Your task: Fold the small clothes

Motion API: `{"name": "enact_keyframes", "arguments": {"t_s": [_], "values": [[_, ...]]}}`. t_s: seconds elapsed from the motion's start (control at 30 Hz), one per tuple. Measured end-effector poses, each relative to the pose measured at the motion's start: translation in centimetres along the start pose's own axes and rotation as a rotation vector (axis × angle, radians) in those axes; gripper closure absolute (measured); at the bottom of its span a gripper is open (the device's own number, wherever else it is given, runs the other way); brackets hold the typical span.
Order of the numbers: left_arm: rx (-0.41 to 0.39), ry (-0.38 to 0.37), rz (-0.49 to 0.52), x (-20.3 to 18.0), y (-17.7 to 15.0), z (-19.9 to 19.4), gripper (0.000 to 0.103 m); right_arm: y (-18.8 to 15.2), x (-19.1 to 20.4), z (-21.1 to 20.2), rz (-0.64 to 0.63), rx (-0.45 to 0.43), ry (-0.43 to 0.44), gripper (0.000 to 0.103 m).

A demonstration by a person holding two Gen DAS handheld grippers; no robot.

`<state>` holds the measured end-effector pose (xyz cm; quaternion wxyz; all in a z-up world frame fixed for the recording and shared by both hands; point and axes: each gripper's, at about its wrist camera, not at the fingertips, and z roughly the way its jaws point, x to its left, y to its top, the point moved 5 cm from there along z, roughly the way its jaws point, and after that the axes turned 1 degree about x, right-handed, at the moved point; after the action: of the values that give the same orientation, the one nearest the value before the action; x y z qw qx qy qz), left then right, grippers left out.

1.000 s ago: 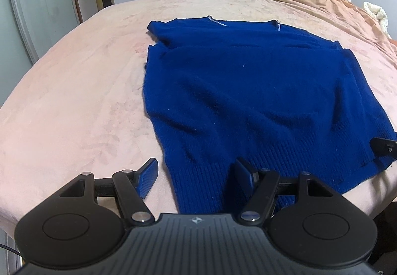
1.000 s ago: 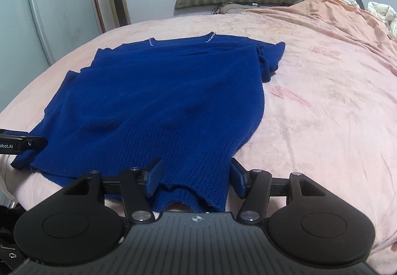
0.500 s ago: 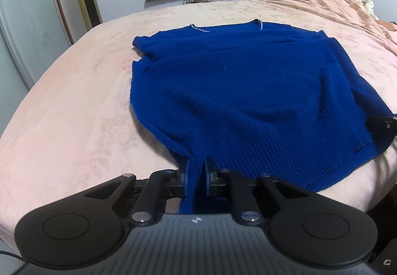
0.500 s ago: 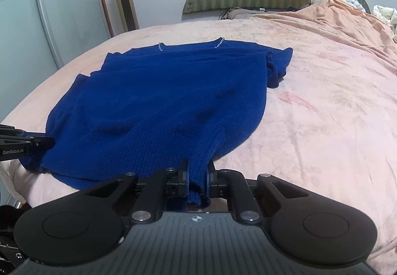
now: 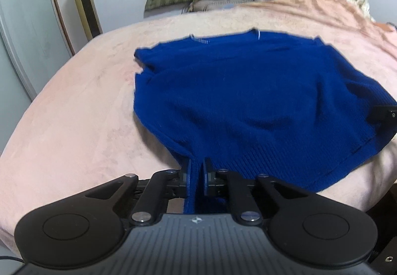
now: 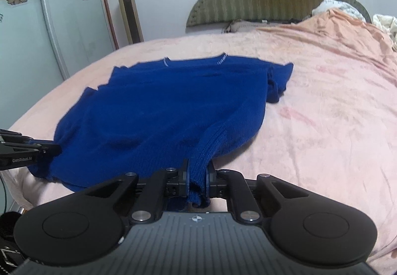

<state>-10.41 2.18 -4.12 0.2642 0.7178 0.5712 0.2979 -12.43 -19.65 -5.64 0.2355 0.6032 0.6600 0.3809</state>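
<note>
Pinching the blue sweater's ribbed hem, both grippers' jaws are clamped on its near corners.

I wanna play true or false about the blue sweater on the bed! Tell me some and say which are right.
1. The left gripper is pinching the blue sweater's ribbed hem. True.
2. The right gripper is open. False: it is shut on the hem.
3. The sweater lies on a green blanket. False: the blanket is pink.
4. A gold tower fan stands by the wall. True.
</note>
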Motion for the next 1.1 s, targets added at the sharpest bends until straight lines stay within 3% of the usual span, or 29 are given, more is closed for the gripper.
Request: {"name": "enact_keyframes", "arguments": {"t_s": [0.27,0.43,0.53,0.63,0.7,0.77,0.83,0.93,0.97,1.0,1.1], "values": [[-0.230,-0.025,-0.034,3.2,1.9,-6.2,0.100,2.6,0.2,-4.2,0.029,-0.085,0.163,0.089],[-0.279,-0.075,-0.070,5.1,2.6,-8.7,0.100,3.5,0.4,-6.8,0.020,-0.113,0.246,0.090],[-0.201,-0.162,-0.080,5.4,2.1,-7.6,0.100,3.6,0.6,-7.6,0.016,-0.112,0.274,0.090],[-0.035,-0.261,-0.140,5.5,0.4,-4.8,0.096,3.4,0.1,-7.1,0.028,-0.095,0.243,0.090],[0.055,-0.277,-0.162,5.2,-0.8,-2.9,0.093,3.2,-0.1,-6.6,0.047,-0.083,0.241,0.090],[0.107,-0.240,-0.190,5.2,-1.8,-1.3,0.092,3.1,0.0,-6.3,0.053,-0.077,0.239,0.090],[0.134,-0.221,-0.218,5.4,-2.4,-0.3,0.085,2.9,0.1,-6.3,0.049,-0.076,0.244,0.090],[0.121,-0.230,-0.279,5.9,-2.8,0.0,0.054,2.8,0.2,-6.2,0.050,-0.075,0.247,0.090],[0.116,-0.248,-0.298,5.8,-2.7,0.1,0.037,2.8,0.2,-6.1,0.051,-0.074,0.247,0.090],[0.109,-0.257,-0.310,5.8,-2.6,0.2,0.029,2.7,0.3,-6.1,0.049,-0.074,0.246,0.090],[0.110,-0.253,-0.294,5.2,-2.3,0.6,0.030,2.6,0.4,-5.9,0.051,-0.070,0.247,0.090]]}}
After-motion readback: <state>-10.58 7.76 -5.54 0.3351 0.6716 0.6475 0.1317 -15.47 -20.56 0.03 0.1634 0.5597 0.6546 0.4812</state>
